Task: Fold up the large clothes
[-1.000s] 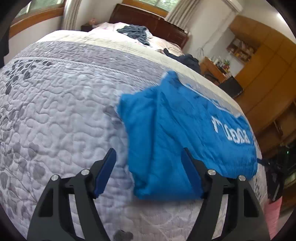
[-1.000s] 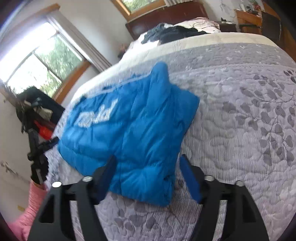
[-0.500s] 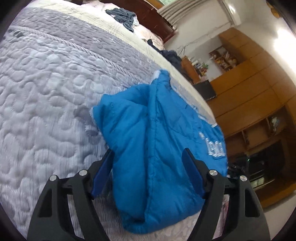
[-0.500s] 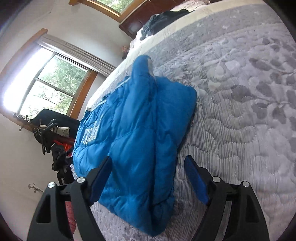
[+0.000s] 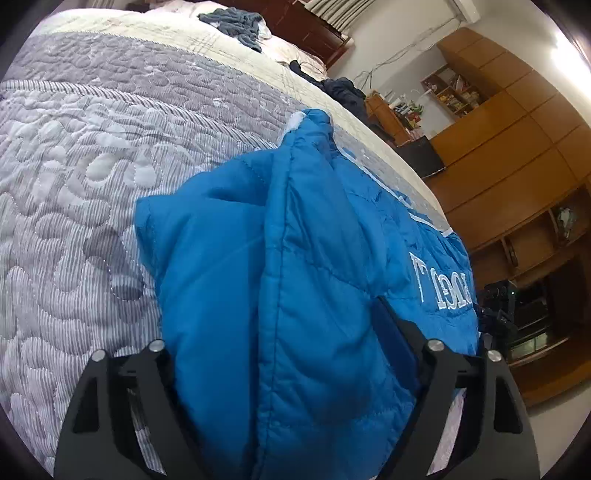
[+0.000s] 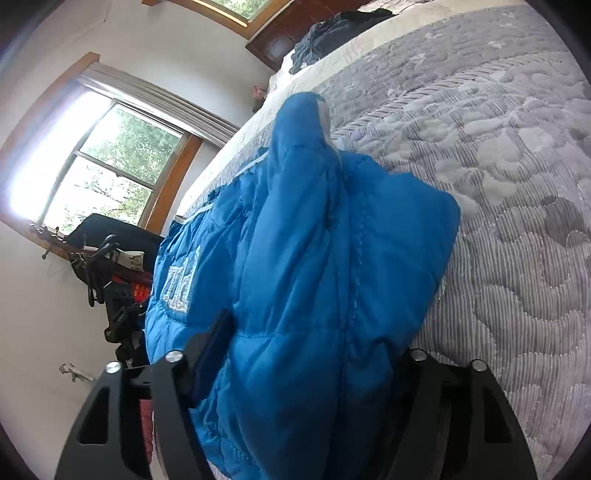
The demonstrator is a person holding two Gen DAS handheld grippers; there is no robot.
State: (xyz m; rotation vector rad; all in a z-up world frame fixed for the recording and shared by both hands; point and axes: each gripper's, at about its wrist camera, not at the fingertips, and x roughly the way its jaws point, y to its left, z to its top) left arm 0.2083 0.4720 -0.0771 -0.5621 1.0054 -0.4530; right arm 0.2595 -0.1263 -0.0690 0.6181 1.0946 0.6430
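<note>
A blue puffer jacket (image 5: 258, 229) with white lettering lies folded on the grey quilted bed (image 5: 92, 166), near its foot edge. My left gripper (image 5: 280, 343) is open and straddles the jacket's near folded end; the blue pad (image 5: 391, 336) of one finger shows on the right, and fabric hides the other. In the right wrist view the same jacket (image 6: 332, 229) bulges between the wide jaws of my right gripper (image 6: 310, 347), which is open. One of its pads (image 6: 212, 347) shows at the left; the other is covered by cloth.
Dark clothes (image 5: 236, 22) are heaped near the pillows and headboard. Wooden cabinets (image 5: 517, 147) and a cluttered desk (image 5: 391, 114) stand beyond the bed's side. A window (image 6: 110, 166) and black gear with cables (image 6: 107, 266) are off the opposite side. The quilt (image 6: 517, 166) spreads out beside the jacket.
Both grippers have moved forward and down onto the jacket. Its near end, which lay ahead of the fingertips, now sits between the jaws. The jaws have stayed wide.
</note>
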